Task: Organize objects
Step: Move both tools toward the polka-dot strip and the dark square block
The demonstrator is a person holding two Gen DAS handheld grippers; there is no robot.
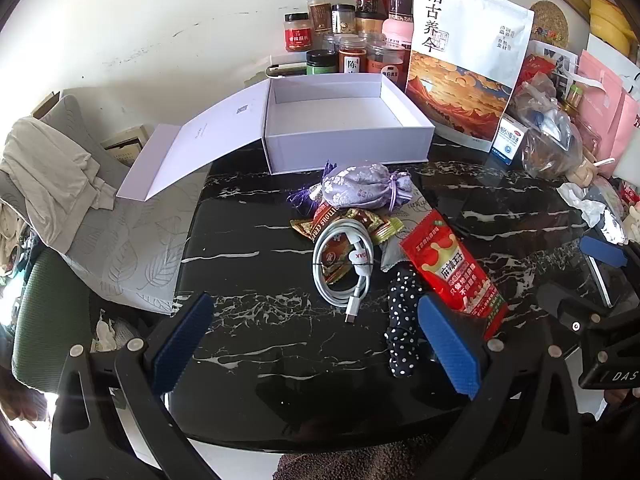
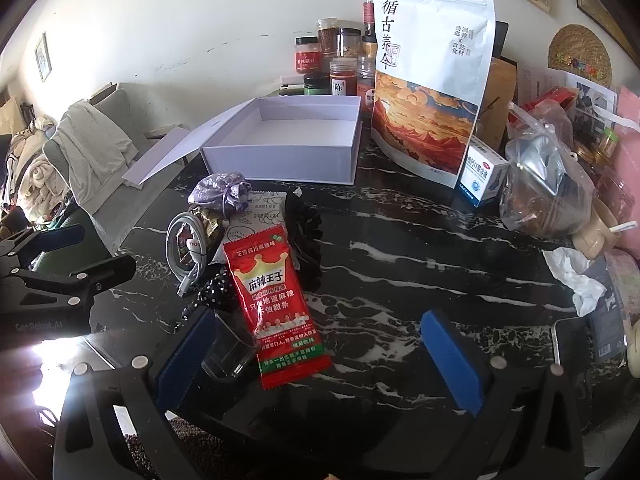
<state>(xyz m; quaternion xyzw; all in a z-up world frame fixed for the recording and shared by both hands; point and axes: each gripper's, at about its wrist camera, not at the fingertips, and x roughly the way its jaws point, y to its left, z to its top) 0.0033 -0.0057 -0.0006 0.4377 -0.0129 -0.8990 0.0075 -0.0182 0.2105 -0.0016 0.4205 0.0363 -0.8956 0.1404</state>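
Two blue pads of the left hand-held gripper (image 1: pixel 316 348) stand spread wide with nothing between them over the black marble counter (image 1: pixel 248 344). Ahead of it lies a coiled white cable (image 1: pixel 344 268), a red snack packet (image 1: pixel 456 268) just by its right pad, a purple pouch (image 1: pixel 366 188) farther on — and beyond that the open white box (image 1: pixel 348 120).

In the right wrist view, the right hand-held gripper (image 2: pixel 320 360) is spread too, empty; the red snack packet (image 2: pixel 276 304) lies just ahead beside its left pad, and a small clear cup (image 2: pixel 230 350) touches that pad.
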